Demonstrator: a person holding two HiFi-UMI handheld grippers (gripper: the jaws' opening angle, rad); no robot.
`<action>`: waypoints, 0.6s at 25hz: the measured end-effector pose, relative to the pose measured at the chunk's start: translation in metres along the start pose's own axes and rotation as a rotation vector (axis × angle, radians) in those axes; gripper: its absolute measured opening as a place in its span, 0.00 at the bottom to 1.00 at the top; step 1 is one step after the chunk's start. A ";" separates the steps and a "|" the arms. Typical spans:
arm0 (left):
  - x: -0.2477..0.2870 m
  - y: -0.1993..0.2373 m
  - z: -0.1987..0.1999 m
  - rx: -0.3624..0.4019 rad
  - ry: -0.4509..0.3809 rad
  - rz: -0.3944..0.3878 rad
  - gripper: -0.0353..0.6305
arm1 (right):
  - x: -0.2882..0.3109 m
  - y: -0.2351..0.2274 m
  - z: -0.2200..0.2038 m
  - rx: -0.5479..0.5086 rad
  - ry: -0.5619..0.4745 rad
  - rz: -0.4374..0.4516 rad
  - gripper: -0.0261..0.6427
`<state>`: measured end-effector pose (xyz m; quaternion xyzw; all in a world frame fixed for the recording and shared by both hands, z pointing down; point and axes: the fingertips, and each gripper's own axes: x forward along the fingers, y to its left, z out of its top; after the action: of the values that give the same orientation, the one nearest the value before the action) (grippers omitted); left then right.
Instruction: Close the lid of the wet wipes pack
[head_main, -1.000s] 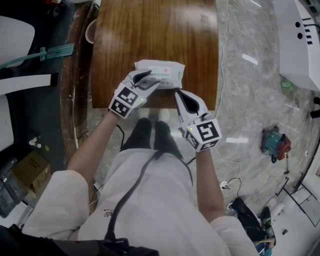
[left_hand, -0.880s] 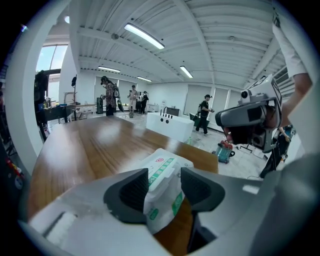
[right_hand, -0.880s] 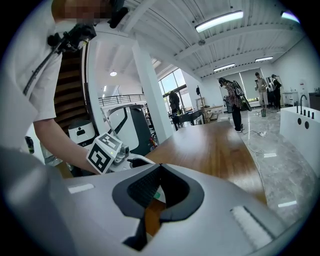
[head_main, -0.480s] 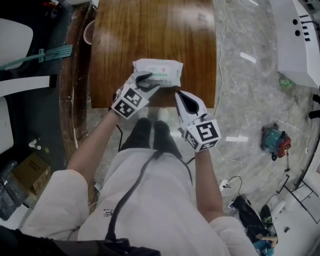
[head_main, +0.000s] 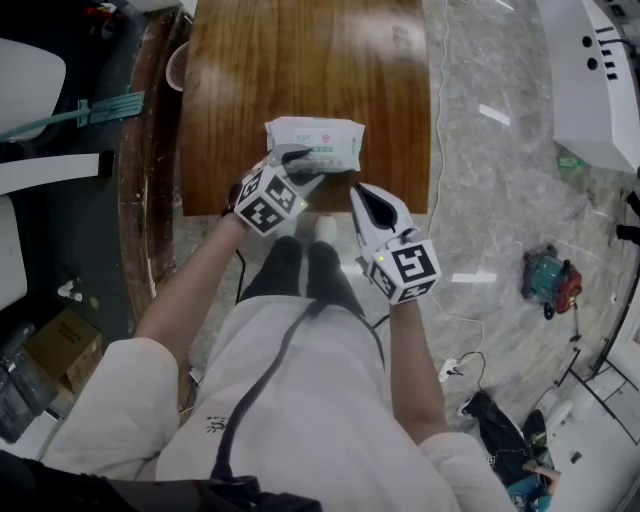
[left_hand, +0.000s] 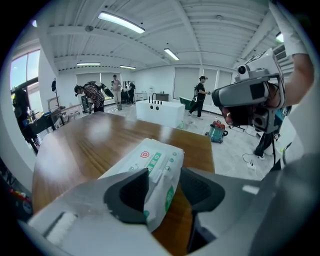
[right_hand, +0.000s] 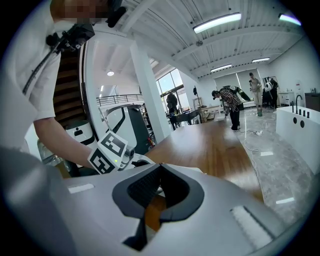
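The white and green wet wipes pack (head_main: 318, 141) lies on the wooden table (head_main: 300, 60) near its front edge. My left gripper (head_main: 300, 164) is shut on the pack's near left end. In the left gripper view the pack (left_hand: 150, 165) is pinched between the two dark pads (left_hand: 130, 195), and its lid strip lies flat on top. My right gripper (head_main: 360, 192) hovers just off the table's front edge, to the right of the pack, and is shut with nothing in it. In the right gripper view its tips (right_hand: 160, 169) touch, with the left gripper's marker cube (right_hand: 110, 152) beyond them.
A white chair (head_main: 30, 70) and a cardboard box (head_main: 60, 340) stand at the left. A teal and red machine (head_main: 550, 285) sits on the marble floor at the right. A white counter (head_main: 590, 70) fills the top right. Several people stand far across the room (left_hand: 95, 95).
My left gripper has shifted a little to the right and further onto the pack. The pack has edged slightly left. The right gripper has stayed in place.
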<state>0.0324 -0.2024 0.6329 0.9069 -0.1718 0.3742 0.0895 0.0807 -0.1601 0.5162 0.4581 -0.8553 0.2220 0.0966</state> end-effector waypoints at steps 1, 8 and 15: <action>0.001 0.000 0.000 -0.002 0.004 -0.002 0.38 | 0.000 0.000 0.000 0.000 -0.001 -0.001 0.05; 0.004 0.000 -0.003 -0.015 0.013 -0.008 0.37 | -0.001 0.002 0.000 0.000 -0.007 0.002 0.05; -0.011 0.005 0.005 -0.091 -0.040 0.004 0.32 | -0.002 0.010 0.007 -0.017 -0.024 0.018 0.05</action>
<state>0.0265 -0.2052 0.6221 0.9088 -0.1919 0.3481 0.1265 0.0739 -0.1567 0.5065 0.4522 -0.8624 0.2099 0.0881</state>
